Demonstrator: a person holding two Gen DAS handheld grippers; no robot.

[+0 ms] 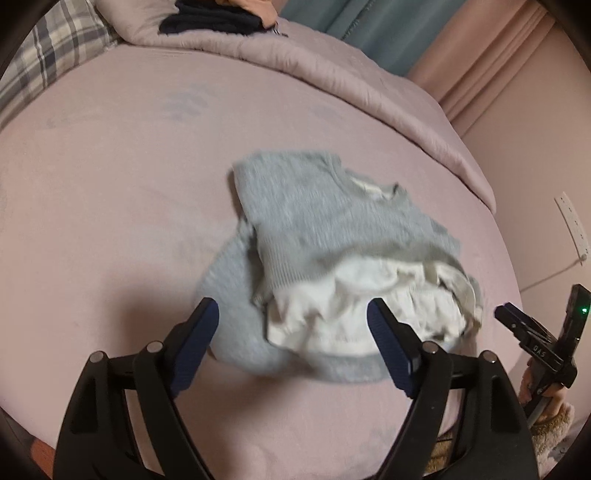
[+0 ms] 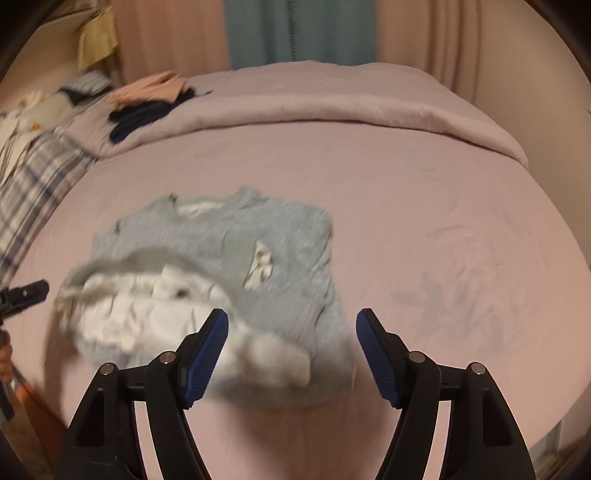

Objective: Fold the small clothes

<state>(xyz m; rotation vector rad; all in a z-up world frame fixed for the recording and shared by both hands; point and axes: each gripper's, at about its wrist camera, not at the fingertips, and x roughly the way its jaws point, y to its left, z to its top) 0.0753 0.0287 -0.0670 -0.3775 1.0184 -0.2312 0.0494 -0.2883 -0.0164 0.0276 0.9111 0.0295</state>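
"svo" on right gripper (image 1: 532, 332)

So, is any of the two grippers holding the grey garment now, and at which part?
Nothing is held. The left gripper and the right gripper both stand open above the grey garment, which lies loose on the pink bed.

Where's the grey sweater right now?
The grey sweater lies crumpled mid-bed on the pink sheet, just ahead of both open grippers, neither holding it.

A home bedroom is indicated: a pink-sheeted bed (image 2: 406, 192), a folded duvet (image 2: 332, 99) and curtains (image 2: 295, 29) behind it.
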